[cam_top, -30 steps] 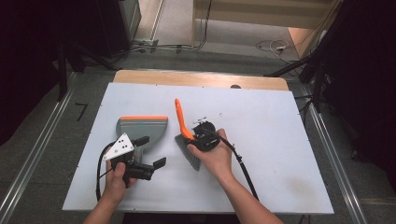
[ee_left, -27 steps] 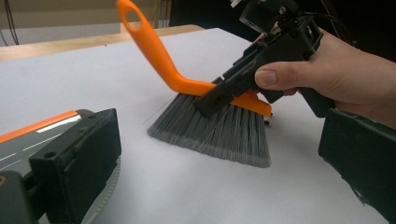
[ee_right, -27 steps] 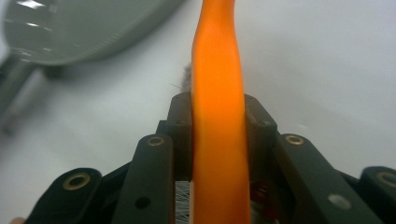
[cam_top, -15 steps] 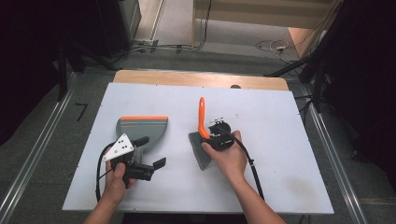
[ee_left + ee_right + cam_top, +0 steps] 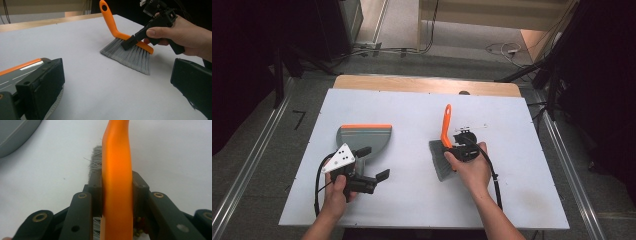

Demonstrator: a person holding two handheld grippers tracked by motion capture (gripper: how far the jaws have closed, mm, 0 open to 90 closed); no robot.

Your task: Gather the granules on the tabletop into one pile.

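Note:
A hand brush (image 5: 445, 125) with an orange handle and grey bristles rests bristles-down on the white table right of centre, its handle pointing away from me. My right gripper (image 5: 453, 147) is shut on the brush's orange back; the right gripper view has the handle (image 5: 116, 170) squeezed between both jaws. A grey dustpan (image 5: 364, 137) with an orange lip lies left of centre. My left gripper (image 5: 373, 163) stands open at the pan's near edge with only bare table between its jaws. From the left gripper view, the brush (image 5: 132, 55) and the right gripper (image 5: 130, 42) lie ahead, the dustpan (image 5: 20, 72) at the left.
The white table top (image 5: 412, 100) has a wooden strip (image 5: 422, 85) along its far edge. Metal rails (image 5: 242, 170) run along the floor on both sides, and cables lie on the floor beyond the table.
My right hand has carried the brush rightwards, away from the dustpan, and the handle now points more straight away from me. The left hand and dustpan have stayed put.

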